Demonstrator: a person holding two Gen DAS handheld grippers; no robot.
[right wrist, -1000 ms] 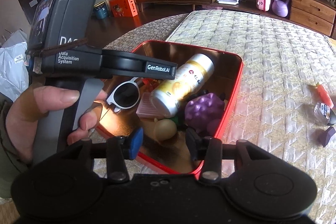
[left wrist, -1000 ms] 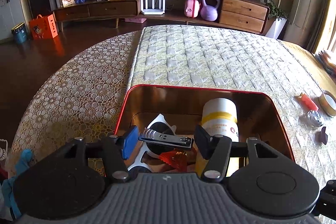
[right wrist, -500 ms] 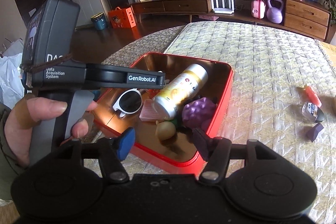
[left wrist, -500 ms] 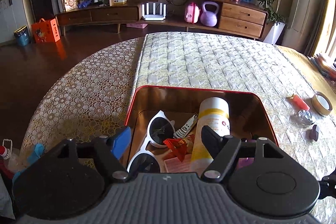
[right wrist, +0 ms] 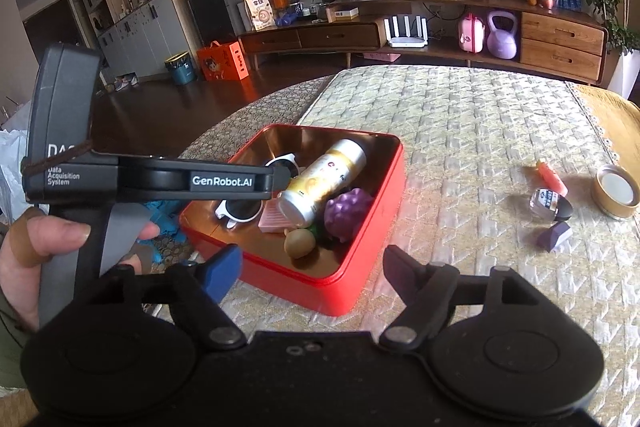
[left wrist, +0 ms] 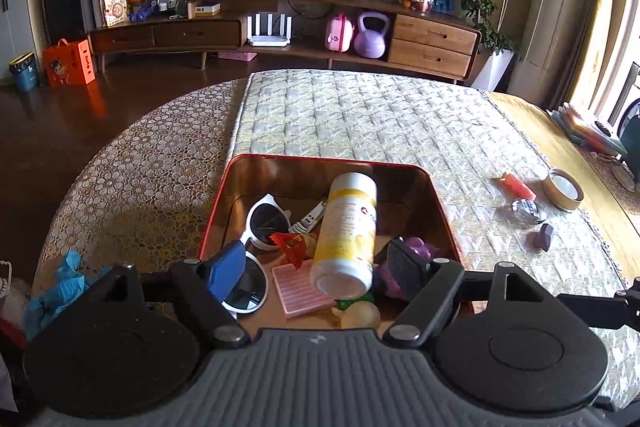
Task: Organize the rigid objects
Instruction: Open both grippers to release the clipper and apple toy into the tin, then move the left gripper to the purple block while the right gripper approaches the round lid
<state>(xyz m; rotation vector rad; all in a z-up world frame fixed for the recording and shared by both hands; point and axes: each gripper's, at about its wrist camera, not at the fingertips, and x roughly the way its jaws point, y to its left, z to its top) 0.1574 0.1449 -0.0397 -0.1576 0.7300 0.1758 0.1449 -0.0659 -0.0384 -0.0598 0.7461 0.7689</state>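
A red tin box (left wrist: pixel 320 159) (right wrist: pixel 360 259) on the quilted table holds a white-and-yellow bottle (left wrist: pixel 348 231) (right wrist: pixel 320 183), white sunglasses (left wrist: pixel 264 219) (right wrist: pixel 240 209), a metal nail clipper (left wrist: pixel 310 219), a pink card (left wrist: pixel 300 291), a purple toy (right wrist: pixel 346 209) and a tan ball (right wrist: pixel 299 243). My left gripper (left wrist: pixel 316 273) is open and empty above the box's near side. My right gripper (right wrist: pixel 310 273) is open and empty before the box's near corner. The left gripper's body (right wrist: pixel 160 181) shows in the right wrist view.
On the cloth to the right lie a red marker (left wrist: pixel 516 185) (right wrist: pixel 552 177), a small glass bottle (left wrist: pixel 528 211) (right wrist: pixel 550 203), a purple block (left wrist: pixel 545 237) (right wrist: pixel 554 235) and a tape roll (left wrist: pixel 564 189) (right wrist: pixel 616 191). Blue gloves (left wrist: pixel 60 287) lie left of the table.
My left gripper opened and let the nail clipper fall into the box, then pulled back and up. My right gripper also drew back from the box and opened wider.
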